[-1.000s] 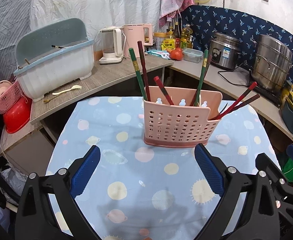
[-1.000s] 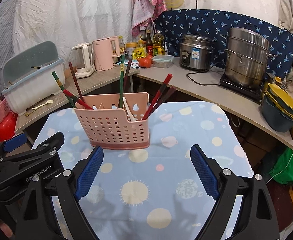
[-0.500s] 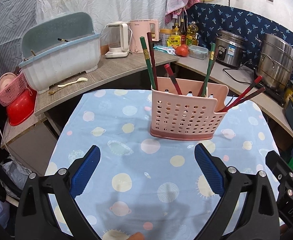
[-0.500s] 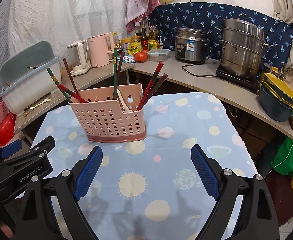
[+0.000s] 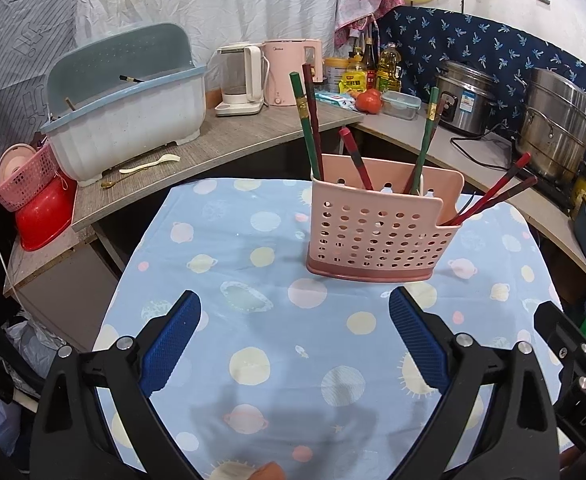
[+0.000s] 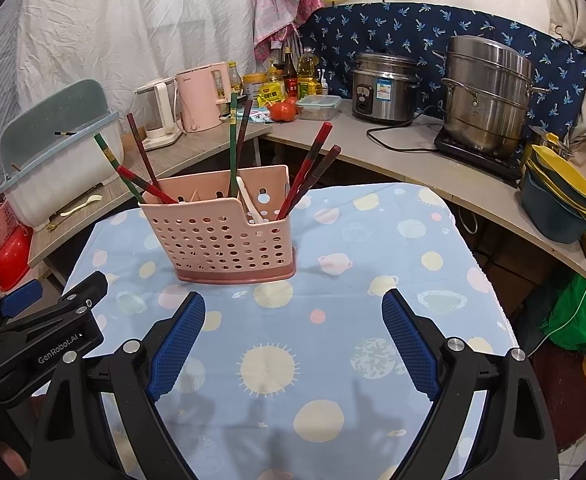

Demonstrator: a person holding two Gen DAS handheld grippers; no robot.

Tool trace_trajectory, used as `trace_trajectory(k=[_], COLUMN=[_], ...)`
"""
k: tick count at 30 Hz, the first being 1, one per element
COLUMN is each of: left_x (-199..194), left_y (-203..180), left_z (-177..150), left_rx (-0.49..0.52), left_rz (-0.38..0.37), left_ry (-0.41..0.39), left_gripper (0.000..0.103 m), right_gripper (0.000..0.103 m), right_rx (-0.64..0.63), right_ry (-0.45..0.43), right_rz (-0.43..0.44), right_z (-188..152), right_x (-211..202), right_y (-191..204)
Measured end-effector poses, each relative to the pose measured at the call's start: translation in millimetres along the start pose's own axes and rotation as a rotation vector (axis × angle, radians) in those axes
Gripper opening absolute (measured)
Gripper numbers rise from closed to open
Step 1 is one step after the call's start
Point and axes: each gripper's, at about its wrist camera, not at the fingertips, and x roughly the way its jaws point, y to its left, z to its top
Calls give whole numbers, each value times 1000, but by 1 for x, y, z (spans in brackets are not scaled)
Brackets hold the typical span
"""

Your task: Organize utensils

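Observation:
A pink perforated utensil holder (image 5: 377, 236) (image 6: 225, 236) stands upright on the table's blue spotted cloth (image 5: 253, 280) (image 6: 365, 264). Several red and green chopsticks (image 5: 309, 120) (image 6: 309, 168) lean out of its compartments, and a white spoon (image 6: 249, 202) rests in the middle one. My left gripper (image 5: 295, 312) hovers open in front of the holder, well short of it, nothing between its blue pads. My right gripper (image 6: 293, 312) is likewise open and empty, also short of the holder. The left gripper's body (image 6: 41, 340) shows at the lower left of the right wrist view.
A white dish-drainer bin (image 5: 129, 120) sits on the counter at the back left, with a cream spoon (image 5: 149, 164) and a metal spoon beside it. Kettles (image 5: 245, 80), bottles, a tomato, a rice cooker (image 6: 385, 88) and a steel pot (image 6: 489, 92) line the counter. Stacked bowls (image 6: 561, 200) sit far right.
Both views have shifted slightly; the holder now sits a little further from the left gripper and more to its right. Both grippers stay open and empty.

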Motion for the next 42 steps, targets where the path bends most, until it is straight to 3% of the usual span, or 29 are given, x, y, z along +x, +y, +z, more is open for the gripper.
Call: trace_trajectory(k=[28, 42], left_x=[-1, 0], left_y=[0, -4], left_z=[-5, -5], left_rx=[4, 27], left_rz=[60, 32], left_ry=[-4, 5], left_gripper=[91, 91], right_gripper=[86, 86], right_rx=[-18, -20], right_ry=[12, 12], right_rz=[5, 3], right_z=[-4, -7], right_x=[1, 2], right_y=[3, 5])
